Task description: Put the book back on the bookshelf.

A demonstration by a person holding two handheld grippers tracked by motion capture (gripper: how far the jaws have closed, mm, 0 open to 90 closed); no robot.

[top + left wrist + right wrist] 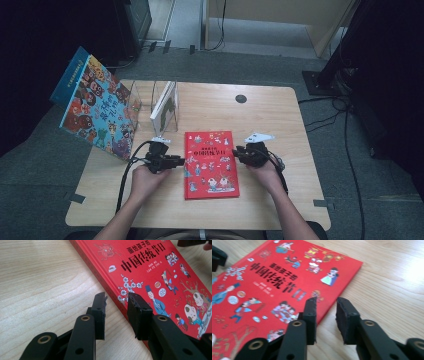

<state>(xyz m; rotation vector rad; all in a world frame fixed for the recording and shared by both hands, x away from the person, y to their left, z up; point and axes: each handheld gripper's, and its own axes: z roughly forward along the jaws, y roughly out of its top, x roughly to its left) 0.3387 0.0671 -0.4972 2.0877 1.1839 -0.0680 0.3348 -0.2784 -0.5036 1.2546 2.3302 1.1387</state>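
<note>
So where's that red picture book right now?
In the high view the red book lies flat on the wooden table, near its front edge, between the left gripper and the right gripper.

The book (pixel 211 164) lies flat on the table (pixel 270 115), between both grippers.

counter (pixel 280 115): pale wood, rounded corners | red picture book (pixel 210 163): flat at centre | clear book stand (pixel 162 102): behind red picture book, holds upright white book (pixel 163 106) | black round cap (pixel 241 98): behind-right of red picture book
</note>
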